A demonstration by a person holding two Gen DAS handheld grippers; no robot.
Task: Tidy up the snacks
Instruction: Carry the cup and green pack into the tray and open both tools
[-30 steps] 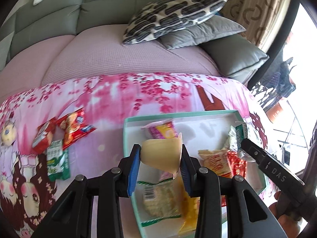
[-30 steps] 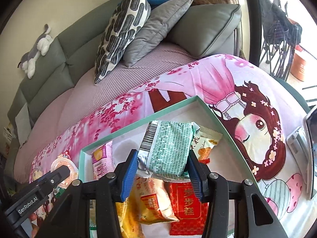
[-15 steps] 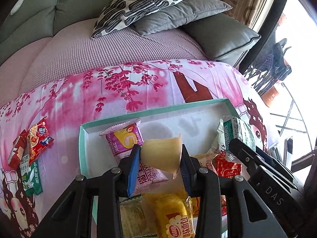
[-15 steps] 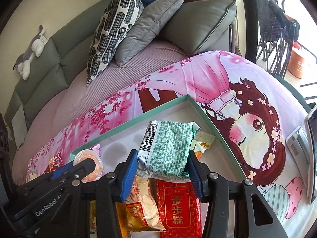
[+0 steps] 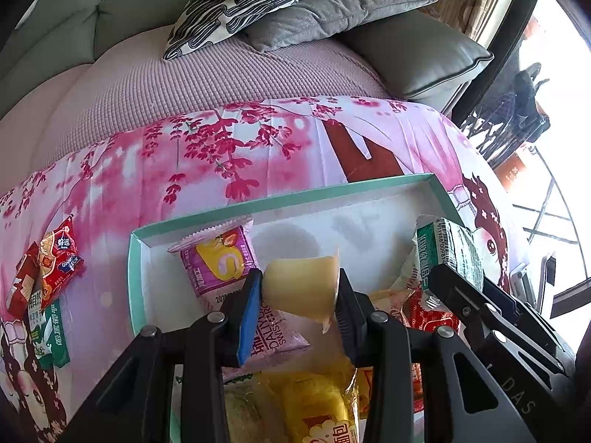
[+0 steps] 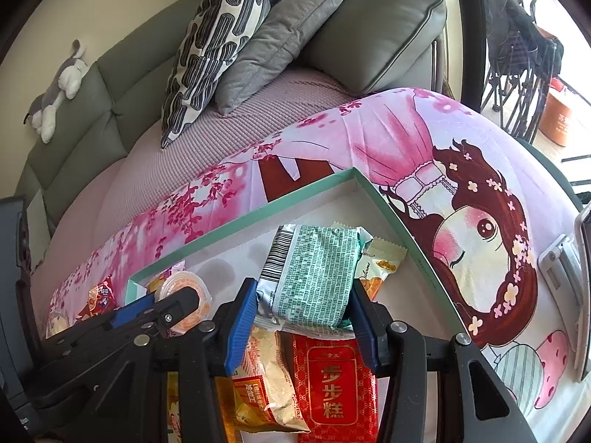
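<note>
Left gripper (image 5: pixel 300 291): jaws closed part-way on a yellow jelly cup (image 5: pixel 301 288), gripped across its soft sides, lying sideways, with the foil lid edge sticking out past the right finger. Cup hangs above the purple pack (image 5: pixel 225 265) in the tray's left rear area; not touching the floor, as far as I can tell. Right gripper (image 6: pixel 306 308): jaws closed on a green-and-white pack (image 6: pixel 312 271), held by its lower end, barcode end up, above the red pack (image 6: pixel 332 384) and a gold pack (image 6: pixel 269 387). An orange-print pack (image 6: pixel 380 264) lies just behind it by the right wall. Both loads are over the teal tray (image 6: pixel 406 243), which sits on the pink cloth (image 5: pixel 221 155) over the sofa. The front of the tray is crowded; a bare white patch shows at rear centre. Outside the tray, well to the left, two or three small packs (image 5: pixel 59 254) lie on the cloth, not yet sorted. Risks, as judged: the cup is squeezed on its flexible wall, so too hard a pinch may buckle it or lift the lid, and too light a pinch lets it slip and roll. The green pack is gripped low and may pivot or slide out. The two grippers are near each other, so releasing both at once invites a collision. The tray rests on soft bedding; pressing down may tilt it and shift the contents.
</note>
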